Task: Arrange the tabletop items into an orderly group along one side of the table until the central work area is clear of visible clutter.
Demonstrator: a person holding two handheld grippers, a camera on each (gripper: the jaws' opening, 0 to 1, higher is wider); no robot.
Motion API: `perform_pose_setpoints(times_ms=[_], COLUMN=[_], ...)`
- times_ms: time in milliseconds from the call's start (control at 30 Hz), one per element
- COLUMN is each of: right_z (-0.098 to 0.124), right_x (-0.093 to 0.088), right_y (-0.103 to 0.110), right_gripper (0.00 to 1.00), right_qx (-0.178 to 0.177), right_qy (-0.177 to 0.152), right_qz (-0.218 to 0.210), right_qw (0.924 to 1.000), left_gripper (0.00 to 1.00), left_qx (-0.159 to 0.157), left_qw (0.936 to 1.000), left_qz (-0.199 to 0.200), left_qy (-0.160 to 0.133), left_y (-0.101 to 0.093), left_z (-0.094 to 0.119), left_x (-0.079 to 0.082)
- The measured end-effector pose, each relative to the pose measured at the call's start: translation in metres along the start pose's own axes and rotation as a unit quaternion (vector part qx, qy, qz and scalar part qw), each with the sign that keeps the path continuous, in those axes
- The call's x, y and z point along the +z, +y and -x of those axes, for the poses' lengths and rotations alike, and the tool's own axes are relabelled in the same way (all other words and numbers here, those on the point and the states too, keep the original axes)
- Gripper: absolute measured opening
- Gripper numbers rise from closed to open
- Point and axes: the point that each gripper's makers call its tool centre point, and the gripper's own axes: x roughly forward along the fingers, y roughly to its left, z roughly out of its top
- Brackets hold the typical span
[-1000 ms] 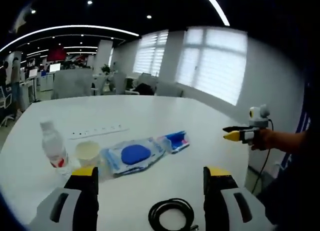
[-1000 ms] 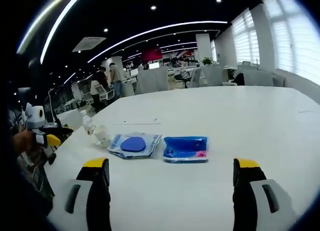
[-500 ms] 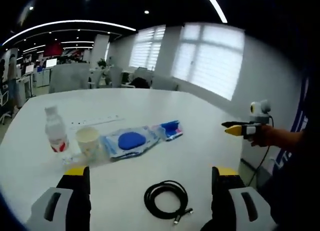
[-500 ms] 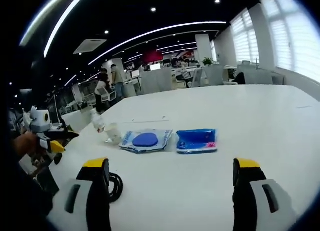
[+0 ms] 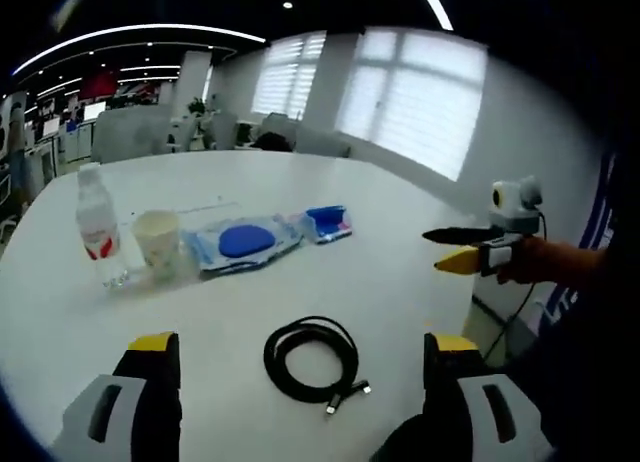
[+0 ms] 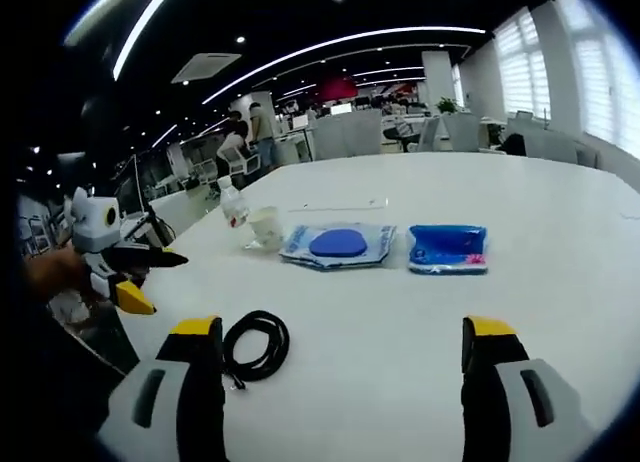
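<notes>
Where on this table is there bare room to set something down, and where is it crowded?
Bare: the table beyond the blue packet, and the strip between it and the black cable. Crowded: the row of water bottle, paper cup, blue-disc pouch and blue packet, close side by side.
</notes>
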Motion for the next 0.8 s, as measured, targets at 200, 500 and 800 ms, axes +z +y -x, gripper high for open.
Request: perform_pose_setpoints(times_ms=[200, 500, 800], right_z=[-0.012, -0.035, -0.061], right_x=[-0.01, -0.025, -0.042], right_y=[0.025, 0.046, 0.065], right_gripper=[0.75, 0.57, 0.37], right_qx=[0.02, 0.032, 0.046], right_qy=[0.01, 0.035, 0.061], right_qz=[0.03, 0.05, 0.072], right_qw=[0.9993, 0.9976, 0.9945], left_gripper=[0.82, 0.63, 0.52], left_qx=[0.023, 0.046, 0.041], left_qw=[0.9992, 0.9976, 0.9966], left_qz=[0.014, 0.029, 0.042], left_qy=[0.029, 0.044, 0.058], left_y=[0.0, 0.004, -0.003], left_z=[-0.008, -0.02, -0.036], left_x=[-0.025, -0.048, -0.059])
